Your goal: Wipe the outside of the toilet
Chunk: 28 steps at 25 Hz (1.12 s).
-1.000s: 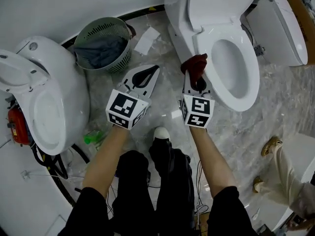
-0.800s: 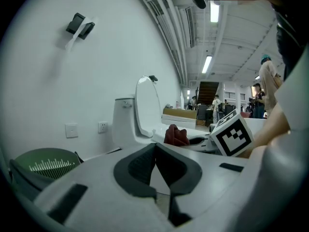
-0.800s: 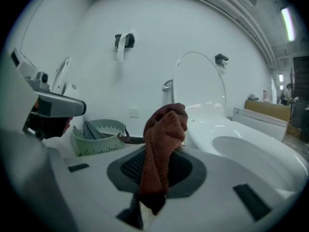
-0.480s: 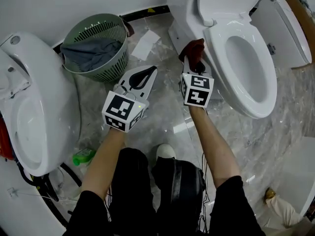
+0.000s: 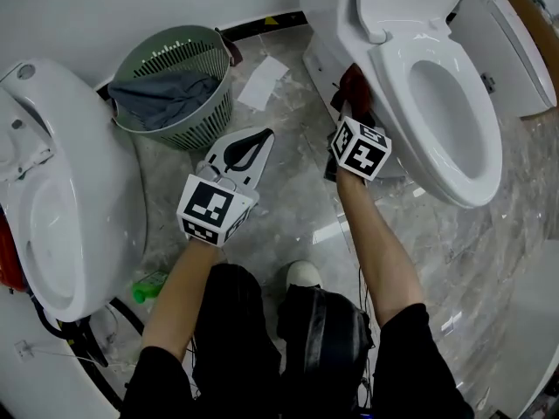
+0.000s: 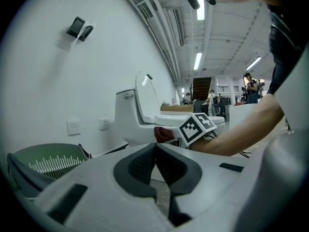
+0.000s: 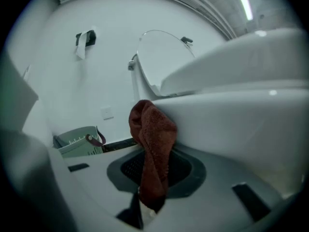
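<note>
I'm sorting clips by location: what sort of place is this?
Likely a showroom or test hall, not a home bathroom: one toilet, a second toilet nearby, ceiling strip lights overhead.

Person wears blk short sleeves [image 5: 164, 367], blk trousers [image 5: 240, 321] & a wht shoe [image 5: 303, 274] w/ rounded toe; forearms bare. L gripper [image 5: 262, 136]: wht plastic shell, broad & flat, tapering toward the far end. On top it has dark grey ribbed pads [image 6: 137, 168] set in an oval recess, w/ small dark rectangular slots [image 6: 231, 167] in the shell to either side. At its near end sits a cube [image 5: 214, 209] w/ blk-and-wht square markers on the faces. R gripper [image 5: 352, 112]: same wht shell, dark mesh-textured recess, same slots, & a like marker cube [image 5: 361, 149] at the near end.
</note>
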Each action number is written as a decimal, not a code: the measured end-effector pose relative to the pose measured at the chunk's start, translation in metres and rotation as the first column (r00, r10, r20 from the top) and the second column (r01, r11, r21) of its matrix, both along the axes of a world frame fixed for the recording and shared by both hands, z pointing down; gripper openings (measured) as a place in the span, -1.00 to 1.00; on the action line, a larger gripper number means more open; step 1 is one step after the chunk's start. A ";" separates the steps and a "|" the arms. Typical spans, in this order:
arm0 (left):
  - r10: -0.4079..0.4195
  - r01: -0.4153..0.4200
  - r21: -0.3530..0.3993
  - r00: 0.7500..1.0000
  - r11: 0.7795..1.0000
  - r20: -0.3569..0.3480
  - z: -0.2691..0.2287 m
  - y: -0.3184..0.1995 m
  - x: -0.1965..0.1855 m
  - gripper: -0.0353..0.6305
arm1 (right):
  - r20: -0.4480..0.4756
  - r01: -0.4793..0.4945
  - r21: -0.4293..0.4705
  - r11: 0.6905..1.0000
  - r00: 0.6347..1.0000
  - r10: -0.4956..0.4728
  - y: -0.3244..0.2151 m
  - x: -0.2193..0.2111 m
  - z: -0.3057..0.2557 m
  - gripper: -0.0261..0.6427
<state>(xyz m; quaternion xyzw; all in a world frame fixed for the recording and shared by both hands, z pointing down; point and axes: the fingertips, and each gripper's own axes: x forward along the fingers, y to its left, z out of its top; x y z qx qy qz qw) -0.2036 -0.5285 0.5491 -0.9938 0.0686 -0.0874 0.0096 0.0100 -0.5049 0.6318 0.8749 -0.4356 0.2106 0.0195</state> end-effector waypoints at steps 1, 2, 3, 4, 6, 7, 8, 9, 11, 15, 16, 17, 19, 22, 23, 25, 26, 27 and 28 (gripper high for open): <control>0.007 -0.007 0.005 1.000 1.000 0.002 0.000 0.002 0.001 -0.88 | 0.015 -0.015 0.005 1.000 1.000 0.015 0.005 0.000 0.004 -0.69; 0.016 -0.016 0.008 1.000 1.000 0.004 0.000 0.004 0.002 -0.88 | 0.022 -0.028 0.009 1.000 0.999 0.028 0.010 0.000 0.007 -0.69; 0.026 -0.026 0.011 1.000 1.000 0.007 0.001 0.007 0.003 -0.88 | 0.026 -0.041 0.014 0.999 0.999 0.040 0.016 0.000 0.010 -0.69; 0.035 -0.035 0.013 0.999 0.999 0.010 0.002 0.010 0.004 -0.88 | 0.029 -0.052 0.018 0.998 0.998 0.051 0.023 0.000 0.013 -0.69; 0.052 -0.053 0.014 0.998 0.999 0.018 0.007 0.016 0.007 -0.88 | 0.035 -0.071 0.026 0.997 0.997 0.070 0.038 -0.002 0.019 -0.69; 0.062 -0.062 0.013 0.998 0.998 0.020 0.008 0.020 0.010 -0.88 | 0.033 -0.080 0.025 0.997 0.996 0.079 0.047 -0.003 0.022 -0.69; 0.073 -0.073 0.012 0.997 0.997 0.021 0.010 0.023 0.013 -0.88 | 0.024 -0.087 0.021 0.996 0.996 0.087 0.056 -0.004 0.025 -0.69; 0.085 -0.085 0.012 0.996 0.996 0.022 0.011 0.027 0.016 -0.88 | 0.011 -0.094 0.012 0.996 0.996 0.094 0.066 -0.006 0.027 -0.69; 0.106 -0.106 0.014 0.994 0.994 0.023 0.013 0.032 0.022 -0.88 | -0.006 -0.095 -0.014 0.995 0.995 0.095 0.084 -0.011 0.033 -0.69; 0.130 -0.130 0.017 0.991 0.991 0.013 0.010 0.040 0.032 -0.88 | -0.086 0.014 -0.051 0.999 0.996 -0.018 0.097 -0.035 0.028 -0.69; 0.136 -0.136 0.019 0.991 0.990 0.009 0.009 0.041 0.034 -0.88 | -0.119 0.053 -0.048 0.997 0.991 -0.059 0.095 -0.042 0.019 -0.69; 0.142 -0.142 0.021 0.990 0.990 0.005 0.007 0.042 0.036 -0.88 | -0.151 0.090 -0.040 0.995 0.984 -0.095 0.090 -0.048 0.007 -0.69; 0.147 -0.147 0.019 0.989 0.989 0.001 0.005 0.044 0.037 -0.88 | -0.200 0.140 -0.011 0.990 0.970 -0.140 0.079 -0.058 -0.019 -0.69; 0.148 -0.148 0.017 0.989 0.989 -0.001 0.002 0.045 0.035 -0.88 | -0.173 0.124 0.048 0.991 0.978 -0.114 0.068 -0.055 -0.044 -0.69; 0.149 -0.149 0.019 0.989 0.989 0.002 0.002 0.046 0.034 -0.88 | -0.149 0.097 0.062 0.993 0.985 -0.087 0.067 -0.050 -0.048 -0.69; 0.153 -0.153 0.024 0.988 0.988 0.010 0.002 0.047 0.031 -0.88 | -0.121 0.037 0.074 0.997 0.992 -0.028 0.069 -0.038 -0.049 -0.69; 0.156 -0.157 0.026 0.988 0.987 0.014 0.002 0.047 0.030 -0.88 | -0.113 0.009 0.076 0.997 0.994 0.000 0.073 -0.033 -0.048 -0.69; 0.159 -0.160 0.028 0.987 0.987 0.019 0.003 0.047 0.028 -0.88 | -0.107 -0.017 0.080 0.997 0.994 0.025 0.077 -0.029 -0.047 -0.69; 0.162 -0.162 0.029 0.987 0.986 0.022 0.003 0.046 0.028 -0.88 | -0.100 -0.039 0.084 0.996 0.994 0.048 0.082 -0.025 -0.045 -0.69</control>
